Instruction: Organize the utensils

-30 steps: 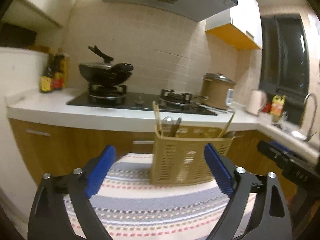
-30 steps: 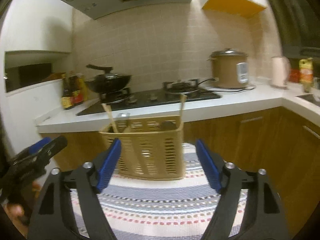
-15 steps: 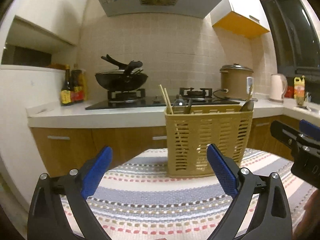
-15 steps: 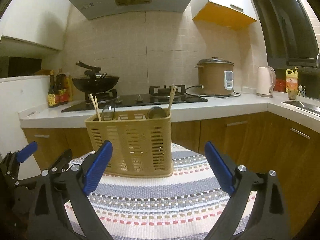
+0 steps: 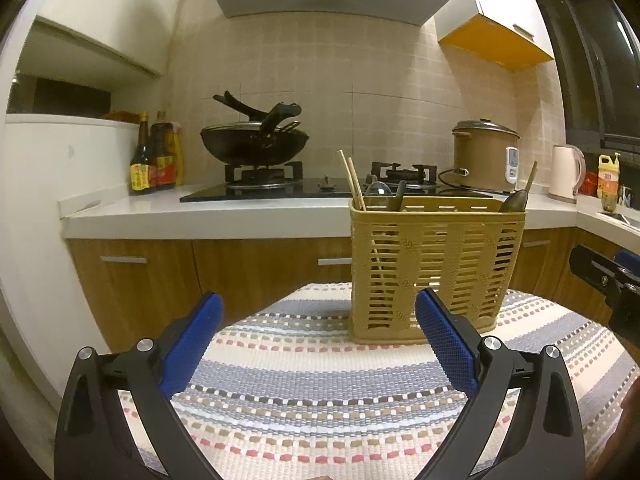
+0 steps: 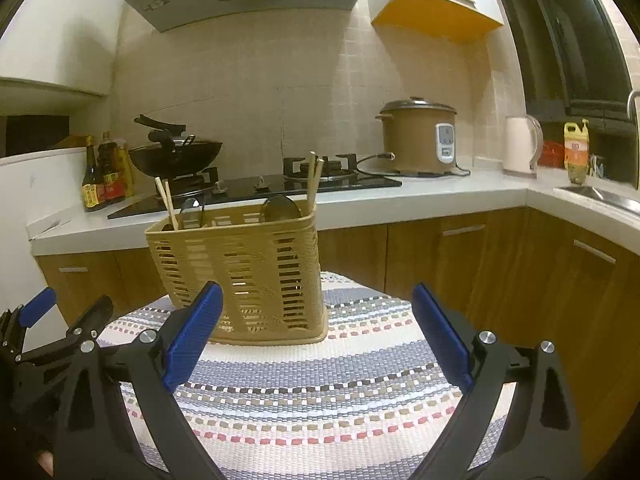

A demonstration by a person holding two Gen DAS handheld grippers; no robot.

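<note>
Both grippers, left gripper and right gripper, gape empty before the light, stiff slotted utensil basket; its thin chopsticks look slippery, best pinched mid-shaft.

basket blocks cloth's far end

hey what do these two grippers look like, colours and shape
Both look alike: the left gripper and right gripper each have two black plastic fingers splayed in a V, blue textured pads on the inner faces, and silver screw heads at the joints. No cables or sleeves show.
</note>
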